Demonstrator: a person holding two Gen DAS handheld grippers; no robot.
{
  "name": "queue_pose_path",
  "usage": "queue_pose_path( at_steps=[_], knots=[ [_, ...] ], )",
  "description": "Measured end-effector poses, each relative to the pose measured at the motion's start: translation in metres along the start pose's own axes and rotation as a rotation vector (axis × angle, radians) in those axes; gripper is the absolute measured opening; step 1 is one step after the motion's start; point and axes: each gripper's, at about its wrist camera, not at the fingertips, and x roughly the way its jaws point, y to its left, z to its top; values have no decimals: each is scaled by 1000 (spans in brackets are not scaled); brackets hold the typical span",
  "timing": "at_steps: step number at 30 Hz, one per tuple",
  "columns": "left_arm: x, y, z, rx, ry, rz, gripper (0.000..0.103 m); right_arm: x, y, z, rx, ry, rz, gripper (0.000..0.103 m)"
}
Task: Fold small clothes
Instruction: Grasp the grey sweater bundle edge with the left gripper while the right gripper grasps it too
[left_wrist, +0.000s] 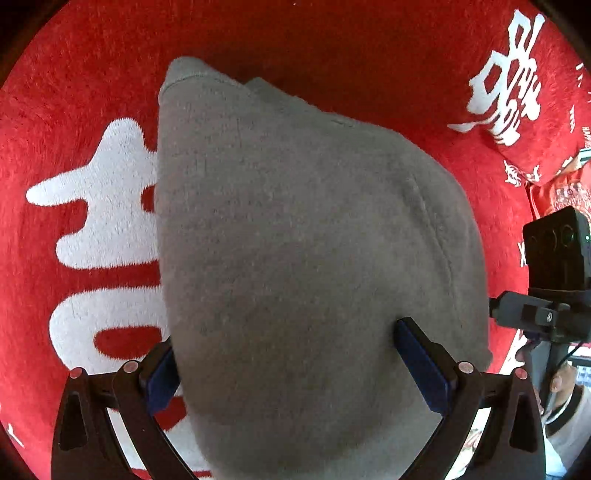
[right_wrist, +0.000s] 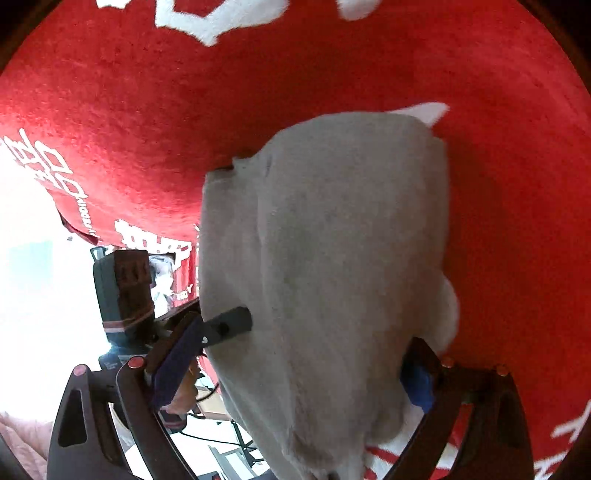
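Left wrist view: grey garment (left_wrist: 295, 240) is seen draped over the red plush cloth (left_wrist: 74, 92) with white characters, filling the centre. The left gripper (left_wrist: 288, 365) is spread wide; its blue pads (left_wrist: 424, 369) flank the fabric, and whether they press on it cannot be told. The right gripper's body and camera are seen at the right edge, with part of a hand (left_wrist: 561, 384) below.

Right wrist view: the same grey garment (right_wrist: 332, 258) lies between the fingers of the right gripper (right_wrist: 295, 373), spread nearly to full width; the blue pads (right_wrist: 417, 384) stand beside the cloth, and a firm pinch cannot be confirmed. The red plush cloth (right_wrist: 258, 92) is shown behind. The left gripper (right_wrist: 229, 325) is seen touching the garment's left edge.
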Motion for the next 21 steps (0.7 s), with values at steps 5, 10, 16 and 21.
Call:
queue_pose_path(
  at_steps=[5,10,16,21],
  knots=[
    [-5,0,-5,21,-18,-6,98,-5,-5,-7,54,-10,7,91],
    [-27,6,-16,36,-83,-20,59,1,-1,-12,88,-13,-47,36],
    [-55,14,-26,13,-105,-78,49,-8,31,-27,109,-43,63,36],
    [-89,31,-42,-14,-135,-138,48,-8,63,-46,115,-40,121,36]
  ],
)
